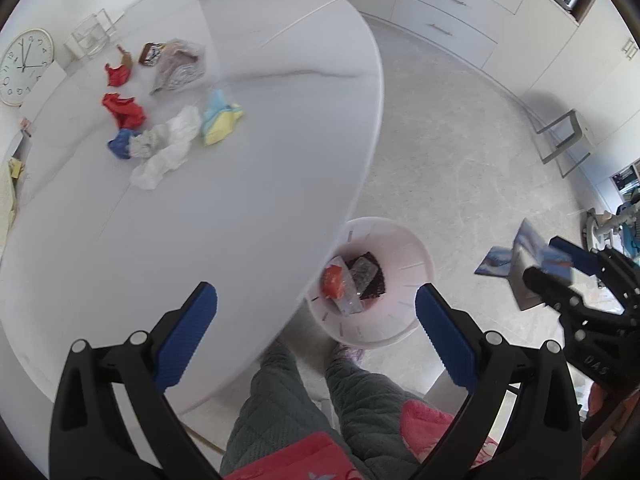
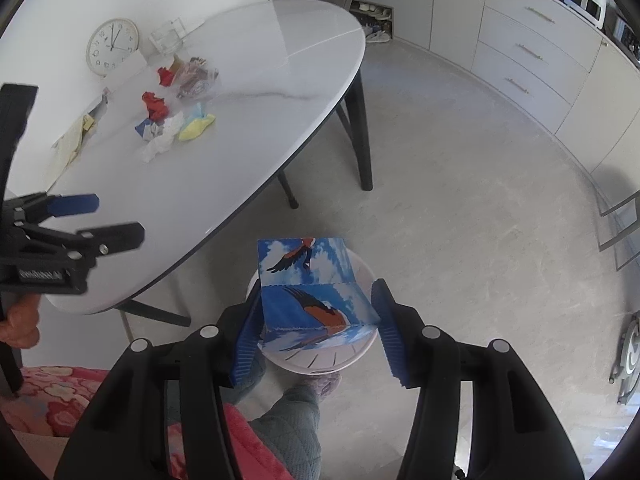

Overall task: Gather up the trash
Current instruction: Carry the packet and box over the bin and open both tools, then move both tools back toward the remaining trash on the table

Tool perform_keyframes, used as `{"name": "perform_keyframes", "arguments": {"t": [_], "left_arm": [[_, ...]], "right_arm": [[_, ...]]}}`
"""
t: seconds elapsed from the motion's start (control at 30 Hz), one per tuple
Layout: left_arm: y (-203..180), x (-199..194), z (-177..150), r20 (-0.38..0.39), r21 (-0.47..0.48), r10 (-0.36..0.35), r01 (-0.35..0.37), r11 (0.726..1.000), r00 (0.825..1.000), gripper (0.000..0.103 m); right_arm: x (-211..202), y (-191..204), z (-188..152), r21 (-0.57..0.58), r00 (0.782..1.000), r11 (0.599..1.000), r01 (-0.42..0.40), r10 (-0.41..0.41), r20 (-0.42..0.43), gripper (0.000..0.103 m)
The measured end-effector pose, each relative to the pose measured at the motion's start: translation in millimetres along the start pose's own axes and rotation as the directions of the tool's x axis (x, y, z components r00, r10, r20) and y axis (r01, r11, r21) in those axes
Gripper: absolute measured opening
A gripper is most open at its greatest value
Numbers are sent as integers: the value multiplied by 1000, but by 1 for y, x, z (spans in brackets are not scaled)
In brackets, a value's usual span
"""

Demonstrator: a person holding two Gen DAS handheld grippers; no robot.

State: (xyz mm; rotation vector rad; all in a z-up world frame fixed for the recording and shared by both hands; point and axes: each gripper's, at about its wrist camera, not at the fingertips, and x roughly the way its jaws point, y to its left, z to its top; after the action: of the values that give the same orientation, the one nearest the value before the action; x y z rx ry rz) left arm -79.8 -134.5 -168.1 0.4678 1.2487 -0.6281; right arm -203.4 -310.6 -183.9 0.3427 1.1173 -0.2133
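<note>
Right gripper (image 2: 316, 330) above white bin (image 2: 362, 344), blue bird-print box (image 2: 308, 300) between fingers; left pad touches box edge, right pad stands clear, so grip looks released or nearly so. Left gripper (image 1: 316, 338) spread wide, empty, over table edge (image 1: 352, 184). Bin already holds red wrapper (image 1: 334, 280) and dark packet (image 1: 368, 276).

Doing it well: keep box centred over bin mouth, spread fingers fully, let it fall flat. Crumpled scraps (image 1: 152, 136) remain mid-table.

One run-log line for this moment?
left gripper open, empty | right gripper around box, right pad off | above bin | wrappers on table
</note>
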Motion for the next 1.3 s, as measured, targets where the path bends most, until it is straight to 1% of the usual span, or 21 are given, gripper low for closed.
{"name": "perform_keyframes", "arguments": {"t": [0.07,0.1,0.13,0.2,0.27,0.43,0.67,0.97,1.17,1.3], "left_arm": [[11,0,0,-7,-9,18,-18,1000,1000,95],[17,0,1,-11,-17,25,-25,1000,1000,95],[23,0,1,-15,-28,30,-30,999,999,95],[40,-1,3,-16,-56,38,-39,998,999,95],[53,-4,5,-12,-78,44,-45,996,999,95],[103,-10,14,7,-157,60,-58,986,998,95],[167,-14,31,41,-249,72,-60,967,997,95],[223,-6,64,67,-276,87,-65,959,994,95],[255,16,102,73,-288,87,-62,956,994,95],[271,40,133,65,-294,69,-47,955,996,95]], "right_arm": [[12,3,-3,9,1000,1000,7,-7,-14,95],[19,5,-4,16,999,1000,18,-18,-26,99],[25,7,-3,22,999,999,28,-27,-40,100],[34,10,-1,33,997,999,39,-36,-67,100],[34,15,4,42,996,998,49,-46,-71,100],[21,31,27,26,998,997,66,-65,-24,100],[5,72,75,-9,995,998,69,-68,68,100],[17,123,136,-40,993,998,47,-42,110,100],[42,153,185,-82,993,996,39,-29,113,101],[67,167,220,-95,995,995,29,-19,103,100]]}}
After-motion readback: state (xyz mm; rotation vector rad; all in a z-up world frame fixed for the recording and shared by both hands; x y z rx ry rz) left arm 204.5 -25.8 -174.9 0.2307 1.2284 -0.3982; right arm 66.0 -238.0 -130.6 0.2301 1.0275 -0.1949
